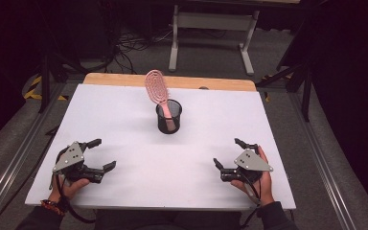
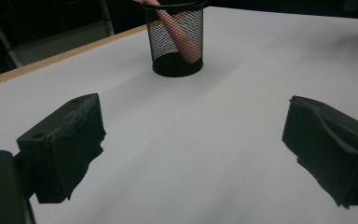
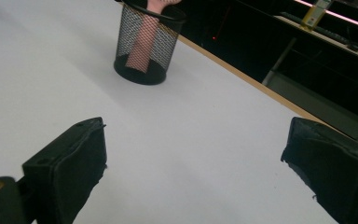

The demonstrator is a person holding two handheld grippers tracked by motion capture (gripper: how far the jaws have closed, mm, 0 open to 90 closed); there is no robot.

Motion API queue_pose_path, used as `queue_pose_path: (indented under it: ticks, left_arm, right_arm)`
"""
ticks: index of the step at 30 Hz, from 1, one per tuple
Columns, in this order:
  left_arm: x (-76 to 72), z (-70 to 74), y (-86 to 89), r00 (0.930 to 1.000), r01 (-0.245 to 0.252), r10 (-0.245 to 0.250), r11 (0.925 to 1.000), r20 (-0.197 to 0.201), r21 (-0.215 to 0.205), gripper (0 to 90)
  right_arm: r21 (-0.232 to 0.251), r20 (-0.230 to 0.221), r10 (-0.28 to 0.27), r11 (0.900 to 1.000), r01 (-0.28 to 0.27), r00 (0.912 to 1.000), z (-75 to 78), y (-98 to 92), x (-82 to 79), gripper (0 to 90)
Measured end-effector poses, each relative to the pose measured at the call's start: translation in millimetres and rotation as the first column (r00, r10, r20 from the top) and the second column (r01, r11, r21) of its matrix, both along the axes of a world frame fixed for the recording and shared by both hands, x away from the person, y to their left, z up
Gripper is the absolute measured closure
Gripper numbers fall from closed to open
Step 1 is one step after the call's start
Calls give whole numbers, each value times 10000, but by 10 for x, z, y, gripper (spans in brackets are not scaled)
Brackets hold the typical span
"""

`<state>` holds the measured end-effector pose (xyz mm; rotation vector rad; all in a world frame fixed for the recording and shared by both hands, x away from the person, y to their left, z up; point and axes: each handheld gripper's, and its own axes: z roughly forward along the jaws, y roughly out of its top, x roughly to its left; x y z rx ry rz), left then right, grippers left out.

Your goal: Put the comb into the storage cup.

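Pink hairbrush (image 1: 156, 91) stands handle-down in black mesh cup (image 1: 168, 117) mid-table (image 1: 124, 110), well apart from left claw (image 1: 102, 154) and right claw (image 1: 227, 153), both wide, empty; likely light, stiff plastic; grip the exposed head.

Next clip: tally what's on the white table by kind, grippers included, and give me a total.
Pink hairbrush: 1, standing handle-down in the cup
Black mesh cup: 1
Handheld grippers: 2, left gripper and right gripper, both with fingers spread open
Total: 4
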<state>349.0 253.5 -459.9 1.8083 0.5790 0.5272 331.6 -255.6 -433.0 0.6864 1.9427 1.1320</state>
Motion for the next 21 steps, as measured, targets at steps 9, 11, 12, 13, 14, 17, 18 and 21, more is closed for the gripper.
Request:
queue_pose_path:
  ticks: [9, 11, 12, 13, 14, 17, 18, 21]
  left_arm:
    - [-12, -5, -35, 10000, 54, -54, 9999, 18, 128, 64]
    - [-13, -3, -40, 10000, 81, -82, 9998, 33, 161, 64]
    - [-12, -2, -42, 9999, 96, -96, 9998, 33, 147, 64]
    - [-9, -3, -44, 9999, 93, -94, 9998, 39, 157, 64]
    - [-7, -8, -49, 9999, 102, -102, 9999, 0, 136, 64]
    - [1, -8, -57, 9999, 142, -141, 9997, -15, 191, 63]
    - [3, -8, -64, 9999, 158, -158, 9995, -10, 262, 63]
    - [2, -11, -93, 9998, 216, -217, 9992, 26, 337, 62]
  right_arm:
    - [383, -370, -387, 9985, 401, 9986, -171, -222, -25, 62]
    - [396, -445, -349, 9985, 367, 9984, -200, -263, -36, 56]
    - [342, -462, -349, 9987, 365, 9983, -210, -276, -43, 54]
    - [275, -414, -416, 9987, 427, 9983, -225, -296, -52, 55]
    - [251, -440, -515, 9983, 526, 9977, -237, -313, -58, 55]
    - [533, -553, -580, 9967, 610, 9968, -250, -377, -62, 53]
    - [620, -570, -573, 9962, 608, 9967, -253, -391, -56, 49]
    - [641, -645, -663, 9955, 705, 9957, -275, -401, -13, 45]
